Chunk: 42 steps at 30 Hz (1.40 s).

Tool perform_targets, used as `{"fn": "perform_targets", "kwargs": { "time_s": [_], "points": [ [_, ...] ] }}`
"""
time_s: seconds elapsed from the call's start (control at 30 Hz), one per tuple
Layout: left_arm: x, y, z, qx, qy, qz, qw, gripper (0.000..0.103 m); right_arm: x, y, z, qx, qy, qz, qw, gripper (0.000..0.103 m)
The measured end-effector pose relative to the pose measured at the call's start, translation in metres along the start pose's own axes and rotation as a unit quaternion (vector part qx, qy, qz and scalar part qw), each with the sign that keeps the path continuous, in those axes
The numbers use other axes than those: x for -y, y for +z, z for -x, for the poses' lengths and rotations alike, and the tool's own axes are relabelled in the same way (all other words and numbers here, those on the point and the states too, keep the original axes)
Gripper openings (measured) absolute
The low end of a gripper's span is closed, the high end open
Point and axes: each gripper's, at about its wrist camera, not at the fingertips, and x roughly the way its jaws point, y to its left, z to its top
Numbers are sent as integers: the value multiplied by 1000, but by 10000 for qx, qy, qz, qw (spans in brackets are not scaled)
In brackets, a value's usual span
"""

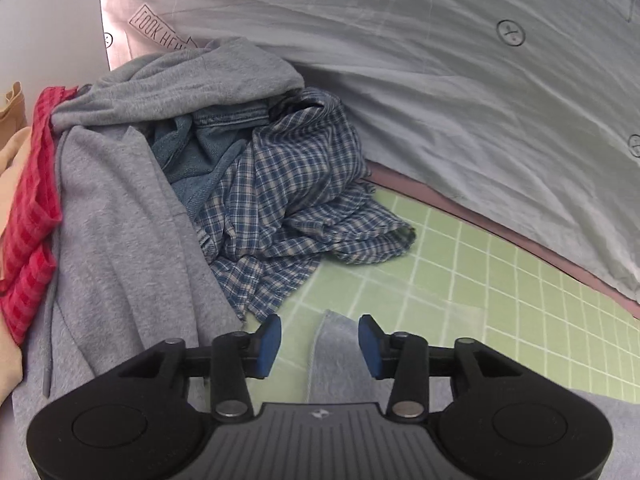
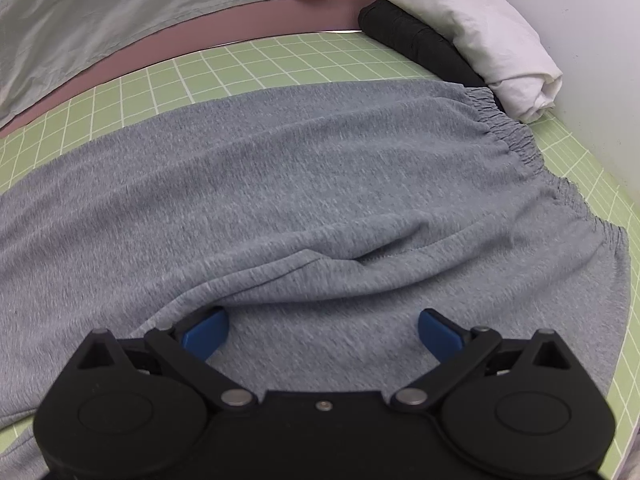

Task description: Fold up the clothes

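Note:
Grey sweatpants (image 2: 300, 184) lie spread on the green grid mat (image 2: 240, 64), elastic waistband (image 2: 516, 140) at the right. My right gripper (image 2: 322, 334) is open just above the pants, a fabric fold lying over its left fingertip. My left gripper (image 1: 319, 340) is open and empty, its blue pads on either side of a grey fabric edge (image 1: 332, 360) on the mat (image 1: 500, 280).
A pile of unfolded clothes sits left: grey garment (image 1: 112, 208), blue plaid shirt (image 1: 288, 200), denim piece (image 1: 208, 148), red checked cloth (image 1: 32, 216). A grey sheet (image 1: 460, 80) covers the back. A rolled white cloth (image 2: 472, 28) and a black roll (image 2: 416, 40) lie at the far right.

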Motion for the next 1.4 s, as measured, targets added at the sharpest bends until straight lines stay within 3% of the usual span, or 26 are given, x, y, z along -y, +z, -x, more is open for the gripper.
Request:
{"fn": "perform_targets", "kwargs": {
  "time_s": [0.2, 0.33, 0.47, 0.63, 0.8, 1.13, 1.4],
  "points": [
    [16, -54, 59, -121, -369, -74, 9992, 56, -16, -14, 26, 416, -121, 802, 9958, 97],
    [27, -91, 97, -224, -603, -130, 9978, 56, -1, -29, 44, 517, 190, 637, 9965, 97],
    [41, -151, 133, -390, -691, -298, 9964, 56, 23, -50, 57, 569, 349, 544, 9963, 97],
    [59, -206, 172, -485, -587, -570, 9955, 56, 64, -71, 60, 490, 511, 293, 9971, 93],
    [69, -247, 197, -695, -434, -485, 9955, 56, 101, -84, 57, 404, 605, 159, 9972, 93],
    [97, -299, 218, -997, -307, -291, 9941, 56, 182, -100, 46, 323, 475, -303, 9979, 93],
    [92, -307, 221, -1085, -459, 57, 9930, 56, 219, -105, 31, 70, 622, -660, 9959, 93]
  ]
}}
